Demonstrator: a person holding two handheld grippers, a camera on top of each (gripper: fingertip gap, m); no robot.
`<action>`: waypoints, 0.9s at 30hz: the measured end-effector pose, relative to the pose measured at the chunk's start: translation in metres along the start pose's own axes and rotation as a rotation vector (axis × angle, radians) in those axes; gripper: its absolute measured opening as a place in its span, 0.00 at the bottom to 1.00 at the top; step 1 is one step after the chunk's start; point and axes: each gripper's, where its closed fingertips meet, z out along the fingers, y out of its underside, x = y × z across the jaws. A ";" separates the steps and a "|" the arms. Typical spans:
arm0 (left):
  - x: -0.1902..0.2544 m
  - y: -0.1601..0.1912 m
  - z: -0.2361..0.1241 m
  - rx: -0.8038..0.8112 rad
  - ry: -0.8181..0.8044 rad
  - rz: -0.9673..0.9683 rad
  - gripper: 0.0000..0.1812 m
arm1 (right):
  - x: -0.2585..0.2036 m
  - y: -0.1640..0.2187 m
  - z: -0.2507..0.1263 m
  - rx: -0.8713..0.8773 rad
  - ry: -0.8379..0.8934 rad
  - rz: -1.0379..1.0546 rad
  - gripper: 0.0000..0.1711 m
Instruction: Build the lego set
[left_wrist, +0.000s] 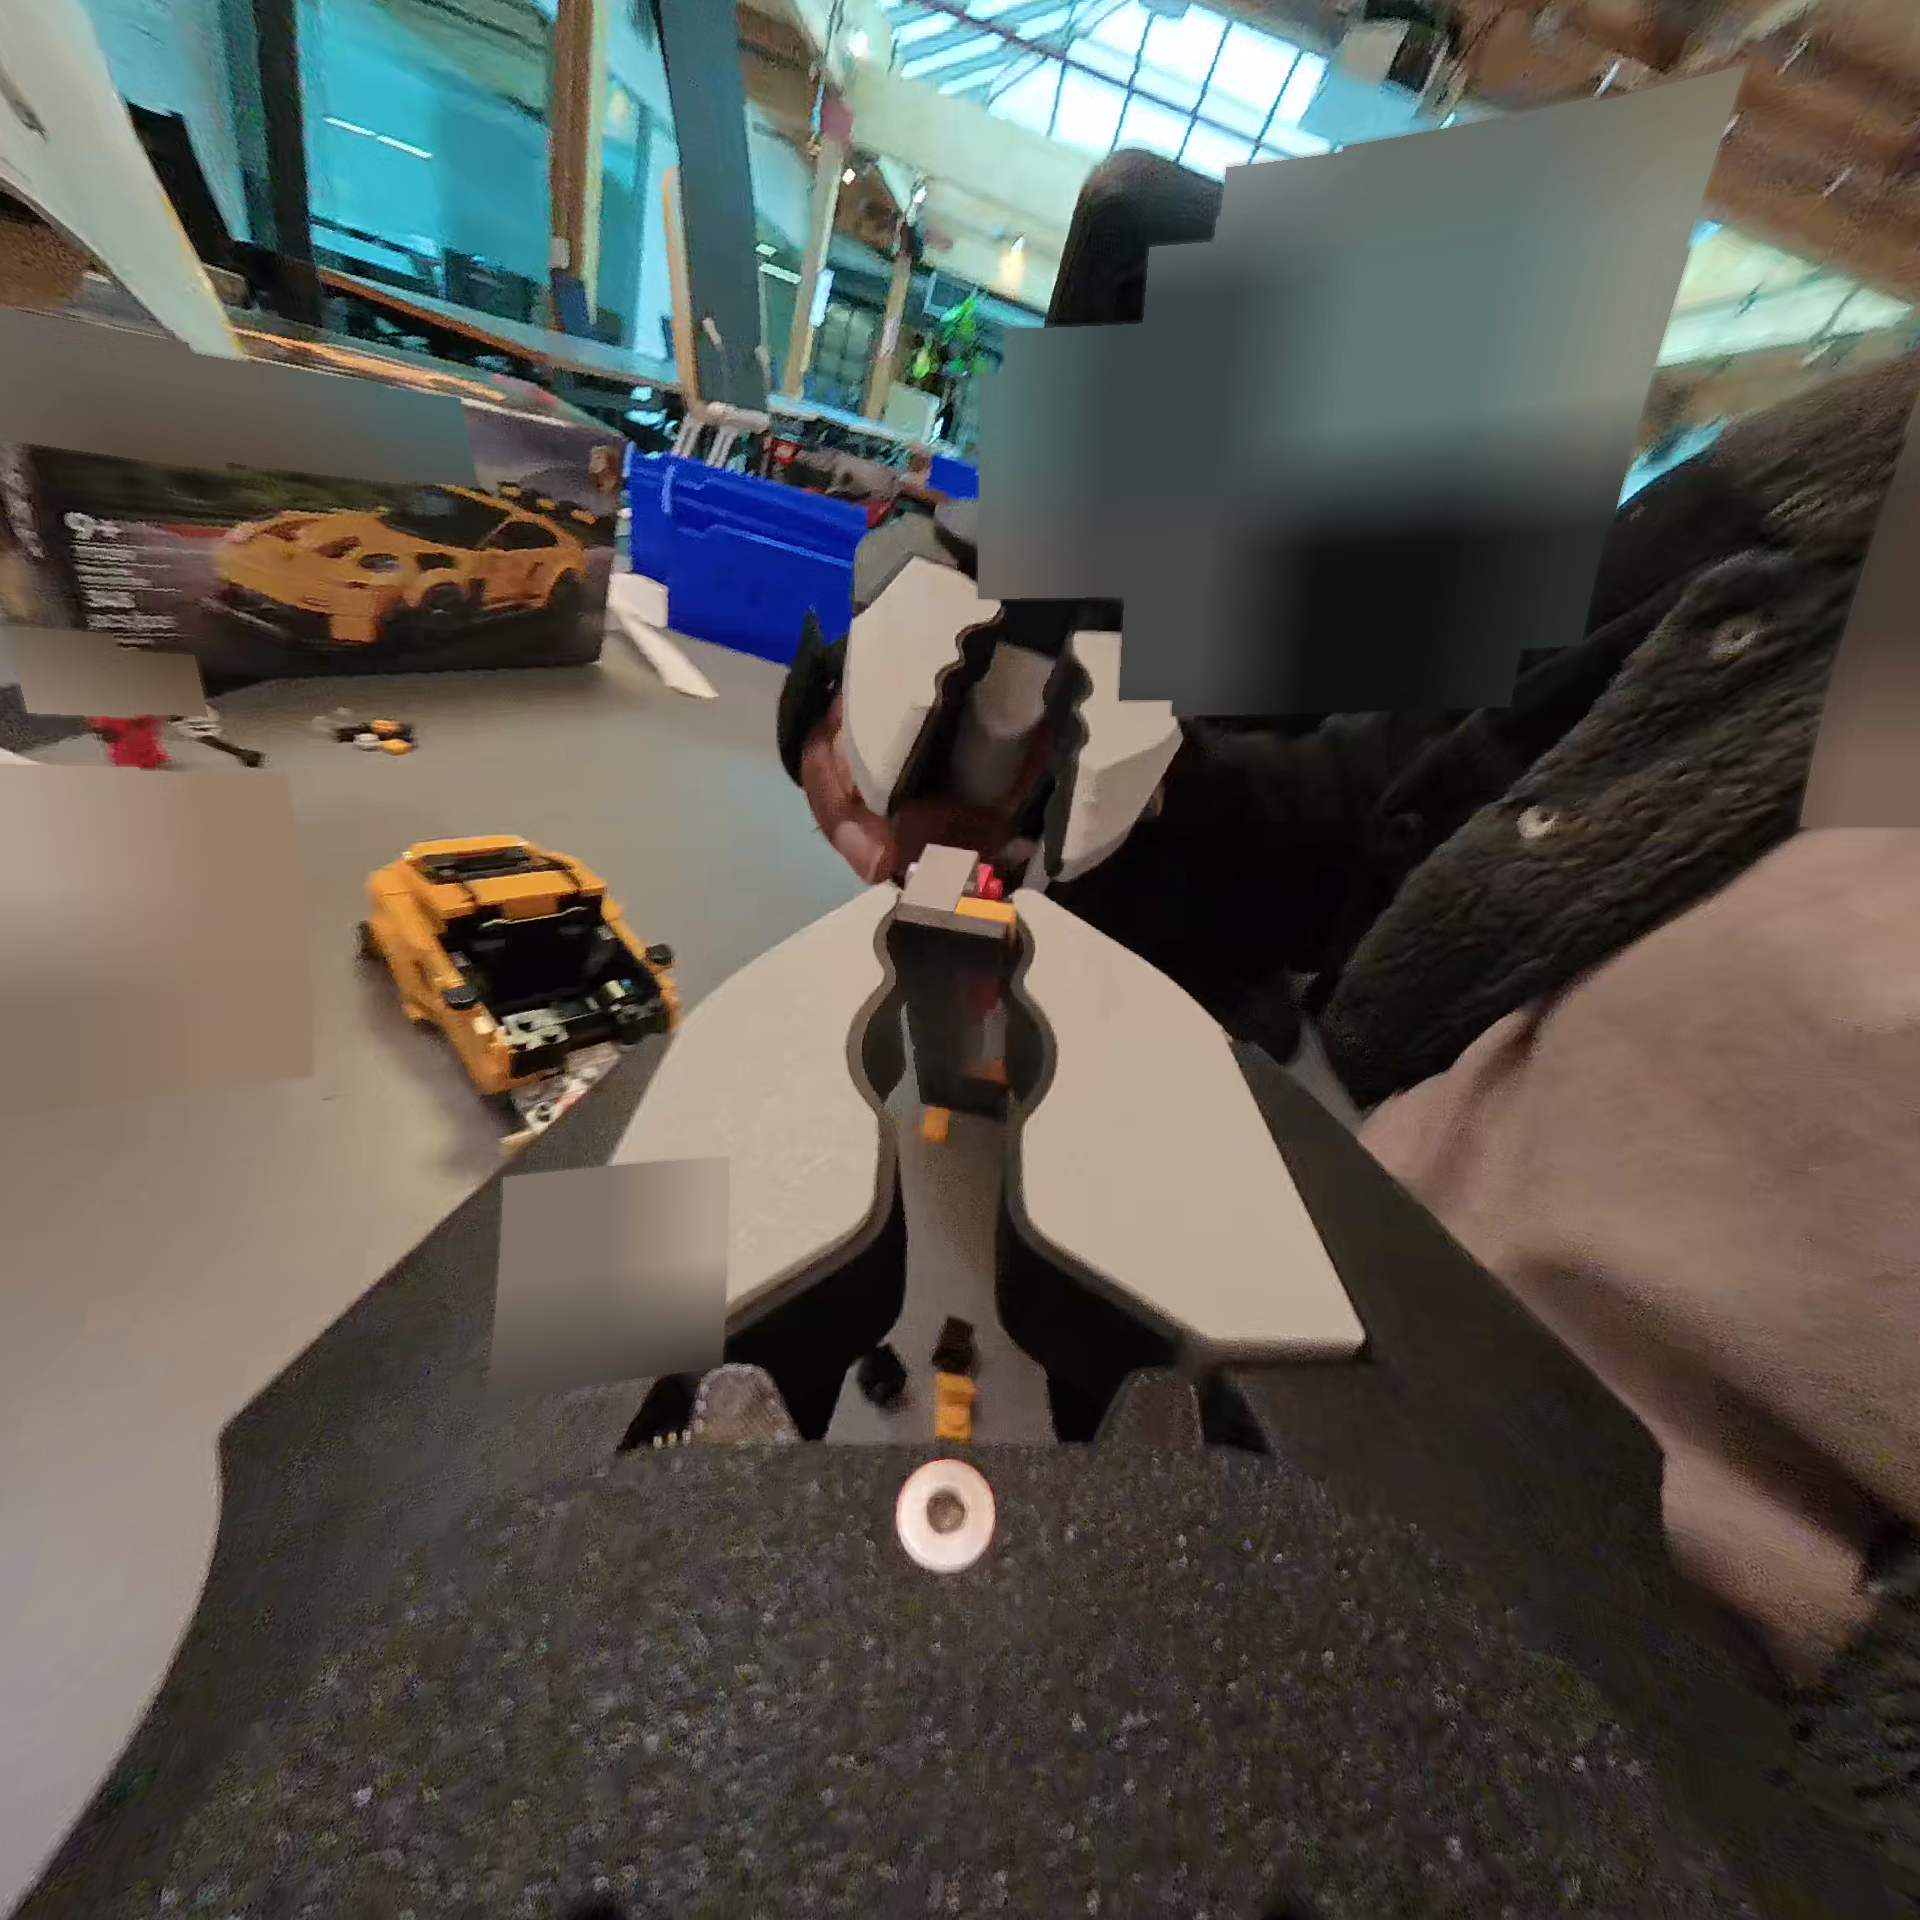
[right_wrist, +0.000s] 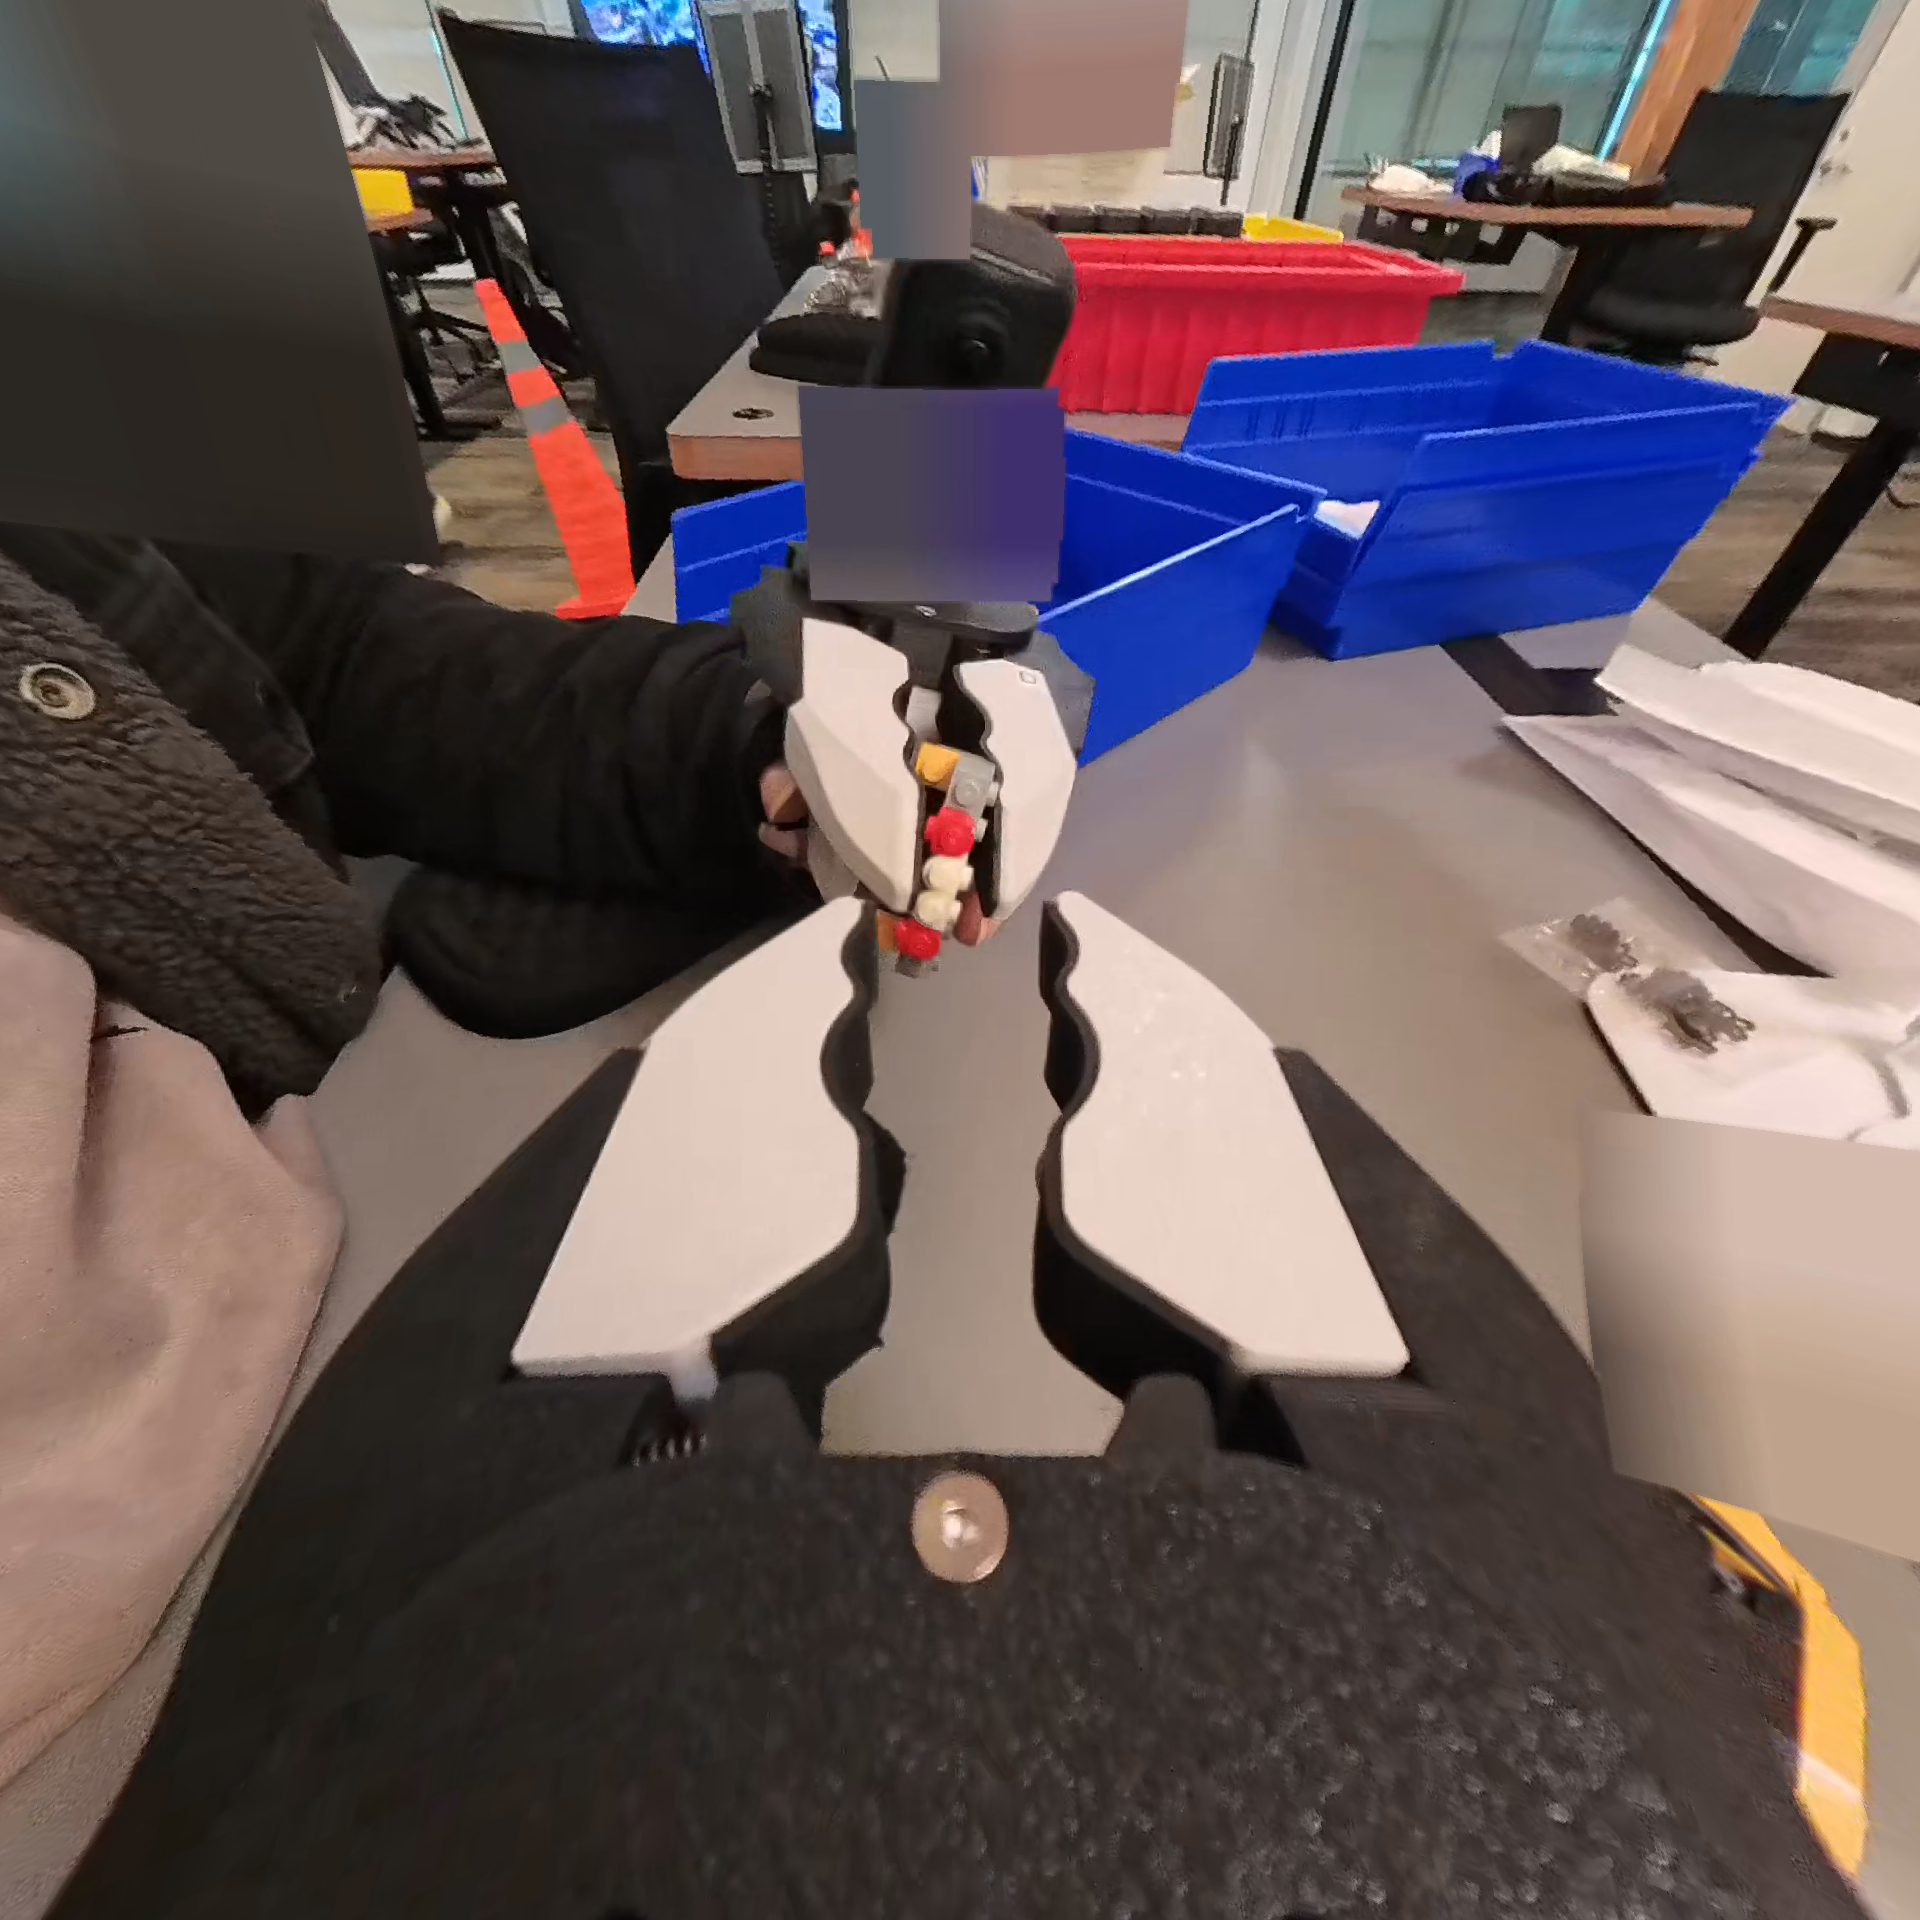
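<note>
While your left gripper (left_wrist: 951, 997) clamps the brick sub-assembly (left_wrist: 954, 987), your right gripper (right_wrist: 951, 1013) gapes empty. It's light but snaps apart easily. Pinch its solid black body, not the studs.

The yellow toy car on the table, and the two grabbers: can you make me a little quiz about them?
1. True or false: the right gripper is open.
2. What does the left gripper hold? A) a small brick piece B) a bag C) nothing
3. Fill in: the yellow toy car sits on the grey ____.

Key: 1 true; its fingers stand apart with nothing between them. 2 A; the brick piece has red and white studs. 3 table.
</note>
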 end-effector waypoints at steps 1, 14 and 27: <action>0.000 0.003 0.001 -0.018 -0.016 0.030 0.08 | -0.001 0.001 0.001 -0.004 -0.003 0.000 0.16; 0.008 0.023 0.011 -0.151 -0.060 0.269 0.08 | -0.016 0.010 0.012 -0.059 -0.057 0.003 0.09; 0.010 0.028 0.014 -0.182 -0.095 0.368 0.08 | -0.019 0.010 0.016 -0.068 -0.017 -0.071 0.05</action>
